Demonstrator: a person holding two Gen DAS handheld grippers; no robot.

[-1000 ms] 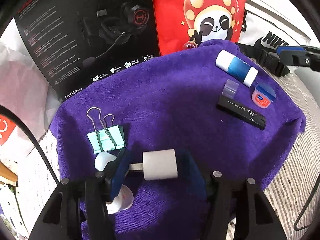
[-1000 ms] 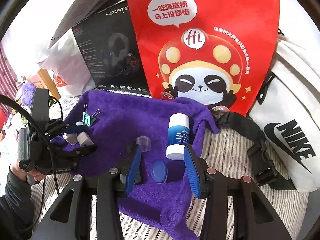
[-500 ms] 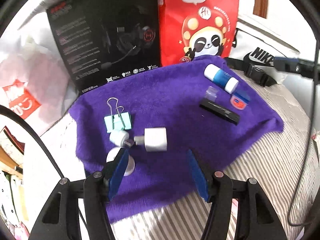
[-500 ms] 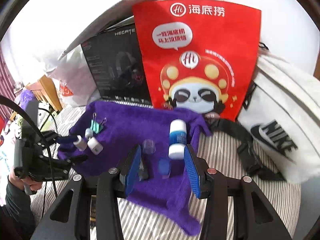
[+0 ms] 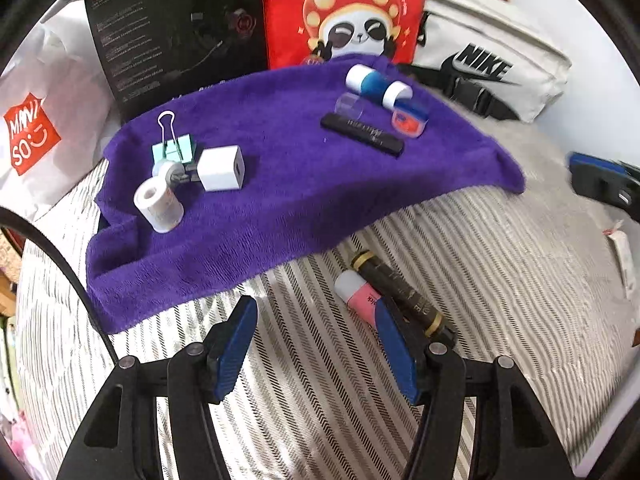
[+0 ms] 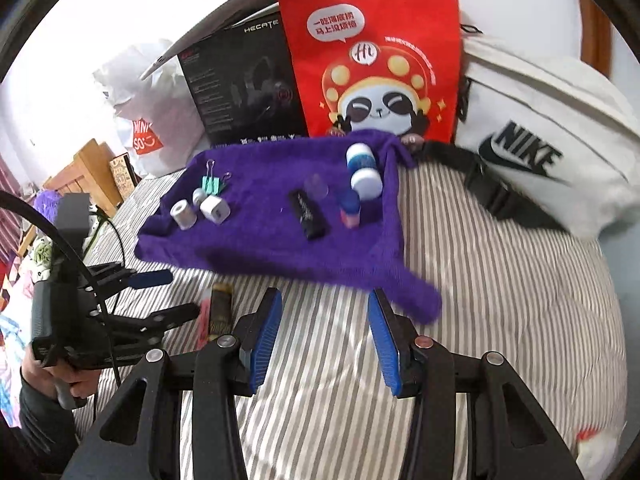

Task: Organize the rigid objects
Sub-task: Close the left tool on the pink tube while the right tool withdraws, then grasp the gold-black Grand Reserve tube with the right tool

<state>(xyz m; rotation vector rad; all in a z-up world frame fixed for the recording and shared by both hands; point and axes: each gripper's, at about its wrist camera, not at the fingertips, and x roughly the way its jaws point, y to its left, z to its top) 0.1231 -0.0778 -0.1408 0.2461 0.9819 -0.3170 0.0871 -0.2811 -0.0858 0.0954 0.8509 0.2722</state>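
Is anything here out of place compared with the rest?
Yes. A black tube with gold bands and a pink-and-white stick lie on the striped bedding, off the purple towel where every other small item sits.

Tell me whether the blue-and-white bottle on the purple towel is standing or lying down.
Lying down: the blue-and-white bottle rests on its side on the purple towel.
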